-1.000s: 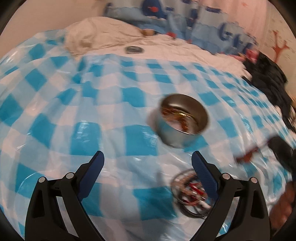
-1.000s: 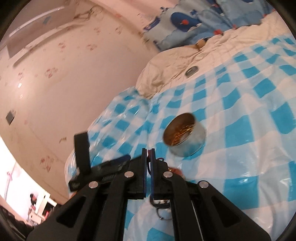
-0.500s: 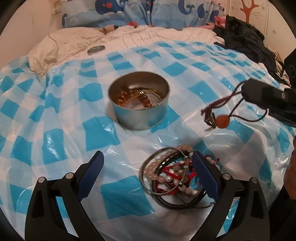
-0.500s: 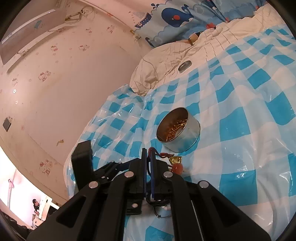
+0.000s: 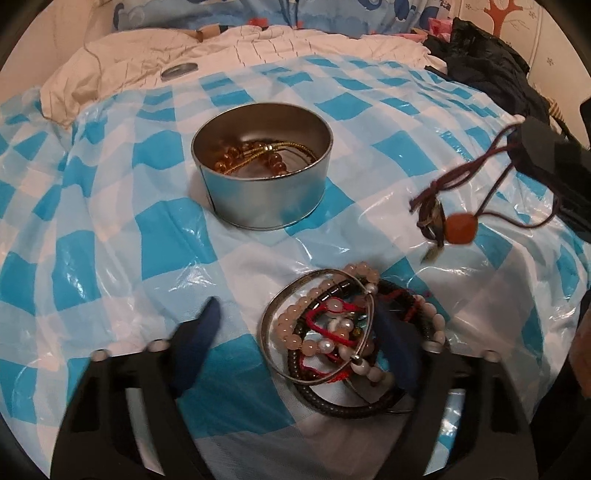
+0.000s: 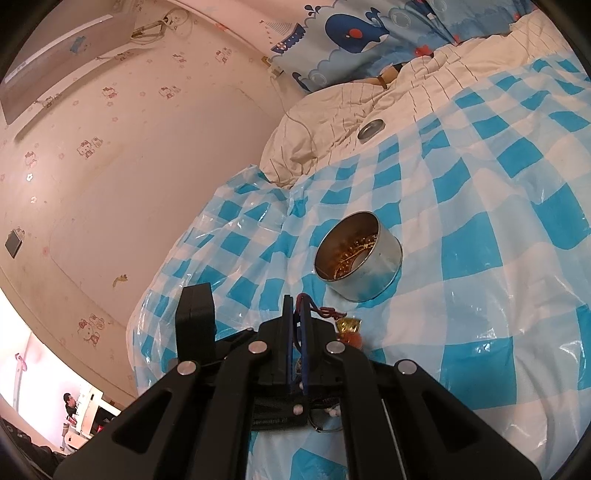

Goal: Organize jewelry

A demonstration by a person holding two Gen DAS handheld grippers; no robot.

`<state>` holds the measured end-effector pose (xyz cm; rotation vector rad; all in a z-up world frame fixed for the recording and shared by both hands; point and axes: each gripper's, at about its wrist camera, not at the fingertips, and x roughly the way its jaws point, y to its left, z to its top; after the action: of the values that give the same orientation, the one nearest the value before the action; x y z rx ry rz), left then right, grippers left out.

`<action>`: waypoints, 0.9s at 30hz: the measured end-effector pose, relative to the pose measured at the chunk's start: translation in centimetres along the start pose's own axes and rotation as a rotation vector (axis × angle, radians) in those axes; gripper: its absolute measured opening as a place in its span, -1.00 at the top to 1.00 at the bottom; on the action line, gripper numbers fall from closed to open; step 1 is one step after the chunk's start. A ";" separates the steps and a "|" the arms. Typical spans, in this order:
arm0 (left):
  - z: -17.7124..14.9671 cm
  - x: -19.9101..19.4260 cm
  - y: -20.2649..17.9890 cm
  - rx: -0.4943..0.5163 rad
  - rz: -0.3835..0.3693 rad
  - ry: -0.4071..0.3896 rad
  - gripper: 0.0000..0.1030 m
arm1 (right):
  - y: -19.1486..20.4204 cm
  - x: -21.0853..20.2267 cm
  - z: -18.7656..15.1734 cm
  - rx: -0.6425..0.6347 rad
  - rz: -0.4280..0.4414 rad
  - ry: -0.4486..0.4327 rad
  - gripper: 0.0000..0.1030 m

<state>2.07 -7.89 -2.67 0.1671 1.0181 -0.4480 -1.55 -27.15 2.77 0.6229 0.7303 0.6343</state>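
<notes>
Our left gripper [image 5: 299, 332] is closing its jaws around the bracelet pile [image 5: 347, 332], pads not yet pressing. The tin [image 5: 262, 166] sits just beyond it. Our right gripper [image 6: 295, 314] is clamped on a cord necklace [image 5: 458, 206], beside the tin.

I see a bed covered with a glossy blue-and-white checked plastic sheet [image 5: 110, 229], crinkled and catching the light. Beyond it lies a rumpled cream quilt [image 5: 258, 48], and behind that a blue curtain with a whale print [image 6: 354, 33]. A heap of dark clothing [image 5: 487, 70] sits at the bed's far right corner. The wall [image 6: 129, 166] beside the bed is pale pink with small cartoon-cat motifs, and a dark switch plate [image 6: 14, 242] is fixed low on it.
</notes>
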 end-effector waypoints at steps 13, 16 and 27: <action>0.7 -1.5 0.9 -0.054 -0.089 -0.041 -0.05 | 0.2 0.4 -0.2 -0.017 -0.006 0.011 0.92; 0.8 -1.8 1.0 -0.058 -0.085 -0.048 -0.05 | 0.2 0.4 -0.2 -0.017 -0.006 0.010 0.92; 1.8 -3.3 1.9 -0.091 -0.078 -0.098 -0.05 | 0.2 0.3 -0.1 -0.020 -0.008 0.008 0.92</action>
<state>2.83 -5.81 0.97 0.0237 0.9486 -0.4756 -1.50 -26.77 2.74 0.5991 0.7329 0.6364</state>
